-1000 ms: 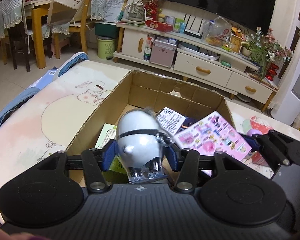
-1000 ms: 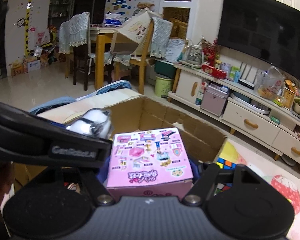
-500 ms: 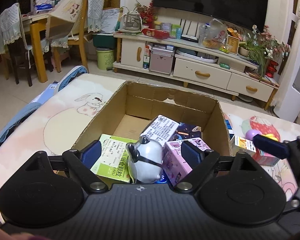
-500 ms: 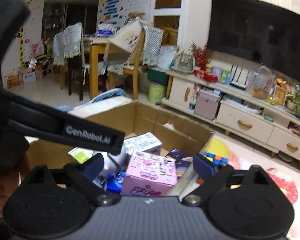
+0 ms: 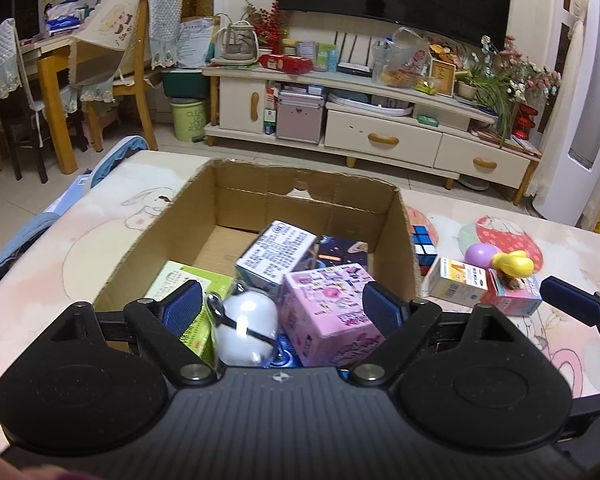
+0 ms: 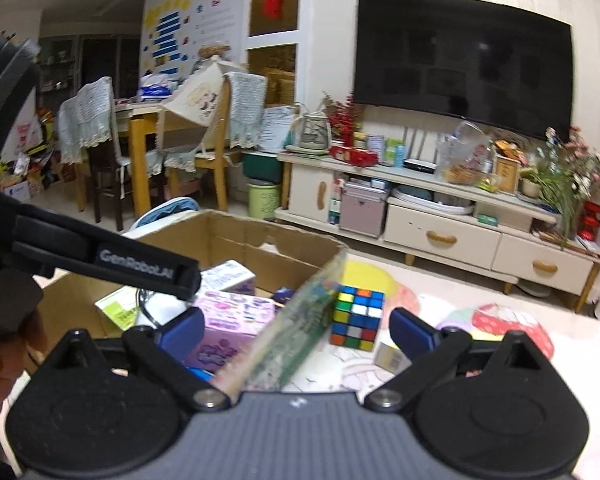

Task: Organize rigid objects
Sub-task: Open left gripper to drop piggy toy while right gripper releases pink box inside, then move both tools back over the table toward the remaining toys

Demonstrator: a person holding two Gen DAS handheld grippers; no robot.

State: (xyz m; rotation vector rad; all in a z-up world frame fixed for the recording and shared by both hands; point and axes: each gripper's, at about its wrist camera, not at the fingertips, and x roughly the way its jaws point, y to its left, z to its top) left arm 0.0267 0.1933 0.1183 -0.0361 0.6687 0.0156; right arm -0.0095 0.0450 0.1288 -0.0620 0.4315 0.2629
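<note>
Landmark: cardboard box [image 5: 168, 232] on the table.

Left gripper [image 5: 281, 307] over the box's near end, jaws spread wide, pinching nothing. White penguin toy [image 5: 246, 330] lies inside the box below and between the pads, nearer the left pad, touching neither. Pink box [image 5: 332, 312] rests just right of the toy, also in the box.

Right gripper [image 6: 296, 330] over the box's right wall, jaws opening, nothing gripped. Rubik's cube [image 6: 358, 317] sits outside the box, against that wall, between the right gripper's pads, untouched.
</note>
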